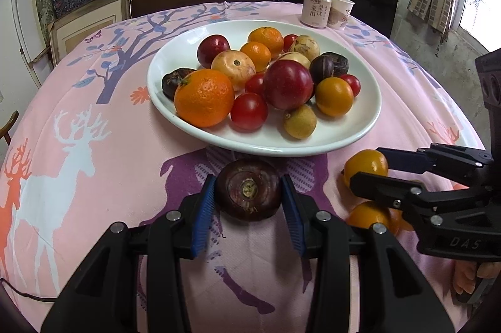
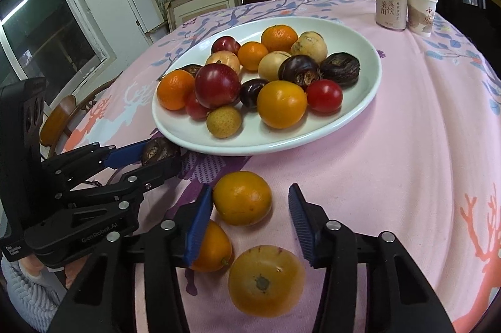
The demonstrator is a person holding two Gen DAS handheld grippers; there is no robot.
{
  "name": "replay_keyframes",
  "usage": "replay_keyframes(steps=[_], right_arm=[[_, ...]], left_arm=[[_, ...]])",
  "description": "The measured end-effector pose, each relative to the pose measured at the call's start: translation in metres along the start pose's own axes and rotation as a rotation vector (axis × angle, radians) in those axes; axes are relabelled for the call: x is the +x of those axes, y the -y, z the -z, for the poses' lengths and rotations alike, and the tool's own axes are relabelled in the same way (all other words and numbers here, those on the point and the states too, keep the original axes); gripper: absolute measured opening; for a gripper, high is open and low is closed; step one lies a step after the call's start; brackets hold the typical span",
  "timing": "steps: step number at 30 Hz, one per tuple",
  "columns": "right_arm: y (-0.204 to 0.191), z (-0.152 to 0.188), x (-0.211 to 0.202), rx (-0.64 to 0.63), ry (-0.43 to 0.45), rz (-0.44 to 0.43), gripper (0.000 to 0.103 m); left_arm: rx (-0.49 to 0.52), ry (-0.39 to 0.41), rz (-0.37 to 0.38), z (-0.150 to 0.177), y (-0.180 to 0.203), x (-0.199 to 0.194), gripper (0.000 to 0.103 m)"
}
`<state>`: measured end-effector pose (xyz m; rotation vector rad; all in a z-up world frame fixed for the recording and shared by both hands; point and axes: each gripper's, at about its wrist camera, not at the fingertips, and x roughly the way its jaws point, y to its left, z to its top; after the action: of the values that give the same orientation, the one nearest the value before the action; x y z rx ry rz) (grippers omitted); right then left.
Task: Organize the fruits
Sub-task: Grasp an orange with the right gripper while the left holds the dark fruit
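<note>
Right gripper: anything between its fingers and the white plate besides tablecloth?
Yes. In the right wrist view, a yellow-orange fruit sits between the right gripper's open fingers; beyond it only pink tablecloth runs to the white plate.

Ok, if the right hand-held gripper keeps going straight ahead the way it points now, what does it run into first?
The right hand-held gripper is open, and the yellow-orange fruit on the cloth already sits between its fingers, close by the left pad, so it would likely meet that first. Beyond it lies the white plate; depth is hard to judge.
</note>
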<state>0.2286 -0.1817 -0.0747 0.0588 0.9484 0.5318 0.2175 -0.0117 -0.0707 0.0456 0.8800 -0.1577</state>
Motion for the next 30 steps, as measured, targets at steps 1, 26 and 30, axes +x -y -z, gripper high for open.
replay_keyframes(steps=[1,26,30], right_arm=[[0.0,0.0,0.001,0.003,-0.006,-0.01,0.047],[0.024,0.019,-0.06,0.147,0.181,-0.083,0.038],[0.032,0.001,-0.068,0.167,0.206,-0.068,0.038]], left_arm=[[0.0,0.001,-0.002,0.0,0.0,0.0,0.041],[0.015,0.18,-0.089,0.003,0.006,-0.057,0.041],[0.011,0.191,-0.094,-0.016,0.006,-0.055,0.041]])
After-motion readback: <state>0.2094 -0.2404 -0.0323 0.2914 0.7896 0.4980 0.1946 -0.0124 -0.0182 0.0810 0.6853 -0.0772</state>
